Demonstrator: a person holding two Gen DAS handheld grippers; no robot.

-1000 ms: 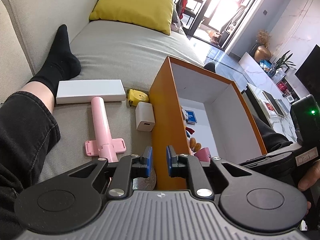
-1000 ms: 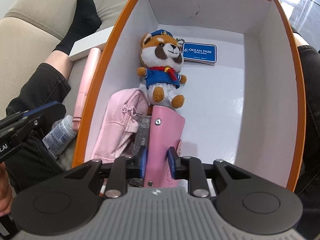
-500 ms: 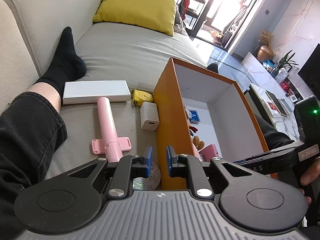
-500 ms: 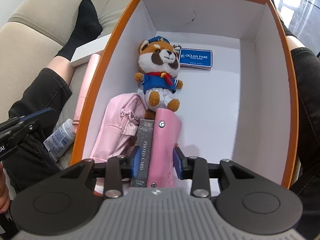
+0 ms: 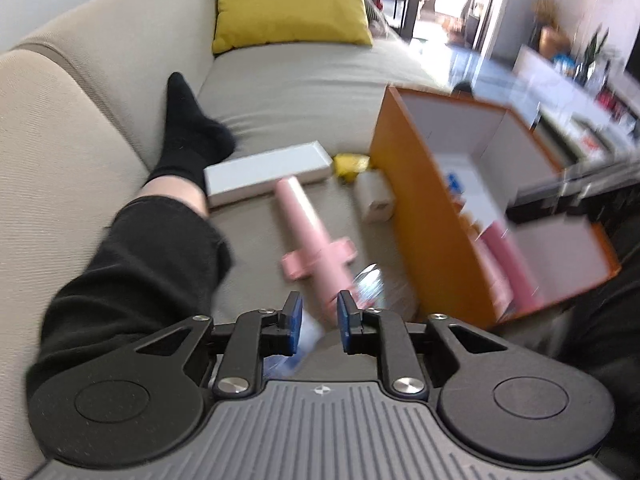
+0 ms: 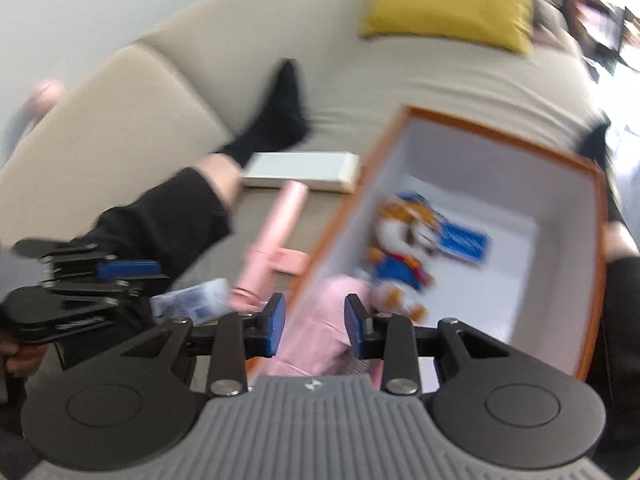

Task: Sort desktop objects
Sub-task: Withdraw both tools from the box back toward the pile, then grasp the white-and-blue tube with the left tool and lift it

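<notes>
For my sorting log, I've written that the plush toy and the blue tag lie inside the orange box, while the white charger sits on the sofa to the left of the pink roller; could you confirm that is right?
One detail is wrong: in the left wrist view the white charger sits to the right of the pink roller, against the orange box. The right wrist view confirms the plush toy and blue tag lie inside the box.

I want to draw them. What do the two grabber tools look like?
Both match. The left gripper and right gripper each have black angular arms with silver rivets, jaws lined with blue pads, two round black discs, and a grey ribbed body bearing a small round emblem. No cables show.
</notes>
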